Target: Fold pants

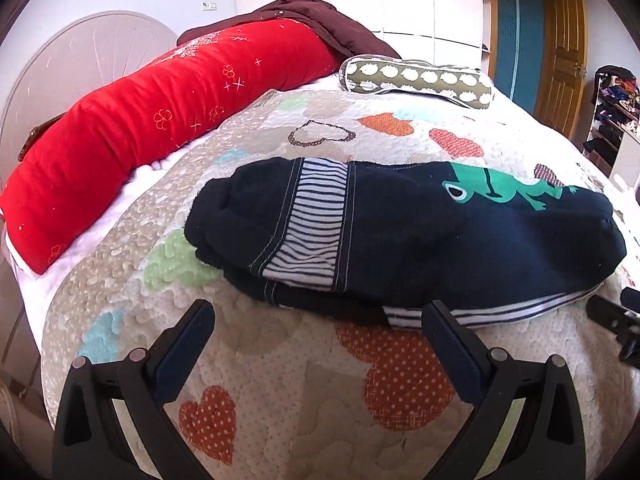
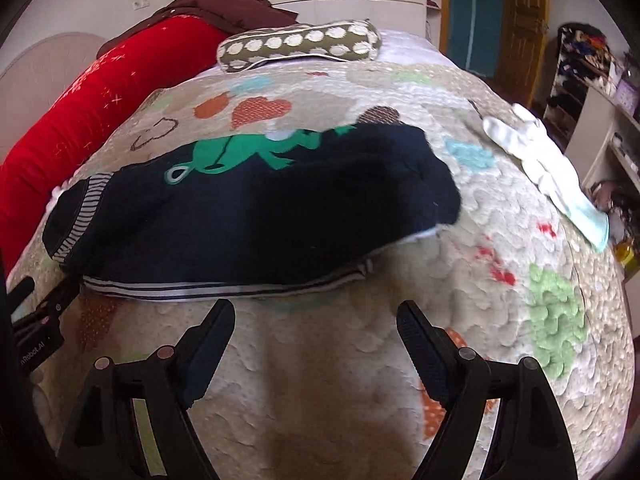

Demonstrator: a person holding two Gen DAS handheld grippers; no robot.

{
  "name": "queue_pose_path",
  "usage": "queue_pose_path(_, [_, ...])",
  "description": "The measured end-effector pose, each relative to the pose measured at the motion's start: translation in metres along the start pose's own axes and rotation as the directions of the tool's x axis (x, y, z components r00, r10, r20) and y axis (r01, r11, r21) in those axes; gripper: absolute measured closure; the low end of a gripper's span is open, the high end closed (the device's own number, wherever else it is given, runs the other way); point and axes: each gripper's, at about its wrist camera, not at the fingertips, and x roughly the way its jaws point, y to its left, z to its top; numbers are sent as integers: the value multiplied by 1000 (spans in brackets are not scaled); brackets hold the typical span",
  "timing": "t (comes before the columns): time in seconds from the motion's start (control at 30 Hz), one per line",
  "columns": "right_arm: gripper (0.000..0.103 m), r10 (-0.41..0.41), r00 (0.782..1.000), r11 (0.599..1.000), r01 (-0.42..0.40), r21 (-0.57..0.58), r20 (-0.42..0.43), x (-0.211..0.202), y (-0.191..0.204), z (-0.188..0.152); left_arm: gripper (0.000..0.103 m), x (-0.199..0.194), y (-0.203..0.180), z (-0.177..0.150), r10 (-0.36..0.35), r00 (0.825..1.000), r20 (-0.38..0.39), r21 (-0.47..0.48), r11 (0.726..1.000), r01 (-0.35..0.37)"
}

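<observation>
Dark navy pants (image 1: 400, 232) with a green frog print and striped trim lie folded in a long bundle across the quilt; they also show in the right wrist view (image 2: 260, 216). My left gripper (image 1: 320, 316) is open and empty, just in front of the bundle's near striped edge. My right gripper (image 2: 316, 314) is open and empty, just in front of the same edge. The right gripper's body shows at the right rim of the left wrist view (image 1: 616, 320).
The pants rest on a heart-patterned quilt (image 1: 280, 380) on a bed. A long red bolster (image 1: 160, 120), a dark maroon cloth (image 1: 320, 24) and a green dotted pillow (image 1: 416, 80) lie at the back. White socks (image 2: 540, 164) lie at the right. Shelves (image 2: 600, 92) stand beyond.
</observation>
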Motion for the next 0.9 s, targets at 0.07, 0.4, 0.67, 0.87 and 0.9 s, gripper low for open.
queue_pose_path(0.07, [16, -7, 1000, 1000, 7, -22, 0, 2, 3, 1, 0, 1, 0, 0, -4, 1000, -5, -7, 1000, 4])
queue_pose_path(0.4, [16, -17, 1000, 999, 16, -33, -19, 19, 16, 4, 0, 13, 6, -1, -20, 999, -44, -43, 999, 18])
queue_pose_path(0.67, [16, -35, 999, 998, 35, -51, 1, 13, 17, 0, 0, 17, 7, -1, -10, 999, -44, -43, 999, 8])
queue_pose_path(0.87, [16, -68, 997, 996, 70, -59, 32, 13, 17, -6, 0, 32, 10, -10, -9, 998, -68, -51, 999, 5])
queue_pose_path(0.9, [16, -73, 997, 995, 76, -61, 38, 13, 17, -7, 0, 33, 11, -11, -16, 998, -65, -59, 998, 12])
